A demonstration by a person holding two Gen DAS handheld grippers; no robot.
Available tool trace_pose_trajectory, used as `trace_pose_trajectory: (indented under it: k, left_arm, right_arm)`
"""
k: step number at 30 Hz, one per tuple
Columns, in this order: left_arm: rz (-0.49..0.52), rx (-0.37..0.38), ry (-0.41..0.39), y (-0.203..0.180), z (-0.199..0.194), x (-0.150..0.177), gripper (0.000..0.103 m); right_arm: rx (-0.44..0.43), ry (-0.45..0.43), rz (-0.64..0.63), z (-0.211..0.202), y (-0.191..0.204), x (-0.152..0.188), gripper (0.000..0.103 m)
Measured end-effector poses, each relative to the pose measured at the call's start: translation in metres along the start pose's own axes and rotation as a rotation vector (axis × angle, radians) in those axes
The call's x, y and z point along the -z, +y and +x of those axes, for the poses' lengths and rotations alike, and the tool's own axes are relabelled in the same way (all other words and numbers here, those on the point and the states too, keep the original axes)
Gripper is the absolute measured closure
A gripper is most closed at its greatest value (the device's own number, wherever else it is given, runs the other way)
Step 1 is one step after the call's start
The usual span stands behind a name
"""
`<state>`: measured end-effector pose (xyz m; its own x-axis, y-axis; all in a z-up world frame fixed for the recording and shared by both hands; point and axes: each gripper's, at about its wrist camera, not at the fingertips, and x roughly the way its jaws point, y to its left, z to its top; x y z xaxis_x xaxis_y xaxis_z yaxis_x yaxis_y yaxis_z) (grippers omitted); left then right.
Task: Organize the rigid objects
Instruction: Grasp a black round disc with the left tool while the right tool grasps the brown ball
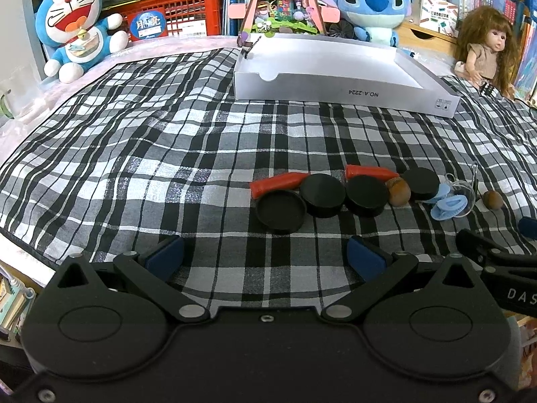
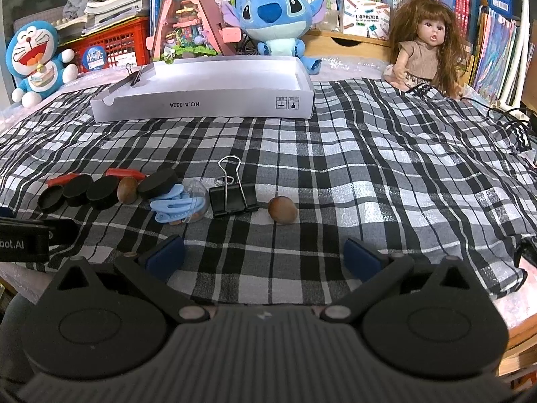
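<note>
Hidden/unclear: the clear plastic dome container (image 2: 196,198) lies on its side with pale blue plastic hair clips (image 2: 174,206) spilling from it; some small brown bits show inside, too blurred to identify. In the left wrist view the dome sits near the right edge of the frame, partly behind the clips, and the large black binder clip (image 2: 233,198) is not seen there. The 2 red carrot-shaped plastic pieces (image 1: 278,183) are partly covered by the row of 4 round black discs (image 1: 322,194); 1 disc shows a raised rim, the others lie flat side up. The floor of the shallow white cardboard box (image 1: 345,95) is mostly out of sight behind its near wall; a small binder clip is pinched on its left wall.

Task items lie in a loose line on the black-and-white plaid cloth (image 2: 369,154), near both grippers. 1 brown nut (image 1: 398,192) touches the discs; a second brown nut (image 2: 283,210) lies alone, just right of the large binder clip. The box stands well beyond them.

Left gripper (image 1: 265,257): jaws spread wide, empty, low over the cloth, short of the discs.
Right gripper (image 2: 265,257): jaws spread wide, empty, short of the lone nut.

Surroundings: a blue-and-white cat plush, a blue alien plush and a long-haired doll (image 2: 426,50) line the far edge of the cloth.
</note>
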<state>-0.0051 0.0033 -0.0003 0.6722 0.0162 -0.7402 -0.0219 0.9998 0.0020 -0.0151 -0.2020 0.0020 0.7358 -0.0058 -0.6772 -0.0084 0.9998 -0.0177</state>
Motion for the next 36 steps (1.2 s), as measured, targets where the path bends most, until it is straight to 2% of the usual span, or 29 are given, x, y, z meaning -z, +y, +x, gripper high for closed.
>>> trace_pose_trajectory:
  k: [3, 6, 12, 15, 19, 26, 28, 33, 36]
  left_arm:
    - [-0.016, -0.008, 0.005, -0.002, 0.001, -0.002, 0.003]
    - [-0.030, 0.001, -0.010, -0.001, -0.002, -0.005, 0.016]
    - [-0.068, 0.029, -0.041, 0.010, -0.008, -0.008, 0.045]
    - [-0.069, 0.050, -0.054, 0.012, -0.010, -0.007, 0.055]
    - [-0.032, 0.056, -0.072, 0.006, -0.012, -0.004, 0.061]
    - [-0.002, 0.059, -0.093, -0.002, -0.007, -0.004, 0.068]
    - [0.005, 0.057, -0.101, -0.004, -0.005, -0.003, 0.073]
    - [0.031, 0.058, -0.121, -0.007, -0.004, -0.001, 0.073]
    - [0.050, 0.055, -0.135, -0.010, -0.004, 0.000, 0.073]
  right_arm:
    - [-0.002, -0.002, 0.003, 0.001, 0.001, 0.000, 0.000]
    - [-0.011, -0.017, 0.023, -0.002, -0.001, 0.000, 0.000]
    - [-0.005, -0.103, 0.025, -0.013, -0.011, -0.004, 0.010]
    - [0.006, -0.121, 0.009, -0.015, -0.016, -0.006, 0.018]
    - [0.008, -0.114, 0.012, -0.012, -0.021, -0.007, 0.029]
    - [0.019, -0.129, -0.037, -0.009, -0.016, -0.005, 0.037]
    - [0.020, -0.120, -0.041, -0.006, -0.015, -0.004, 0.044]
    - [0.022, -0.118, -0.046, -0.003, -0.014, -0.003, 0.057]
    - [0.009, -0.130, -0.066, -0.004, -0.012, -0.003, 0.061]
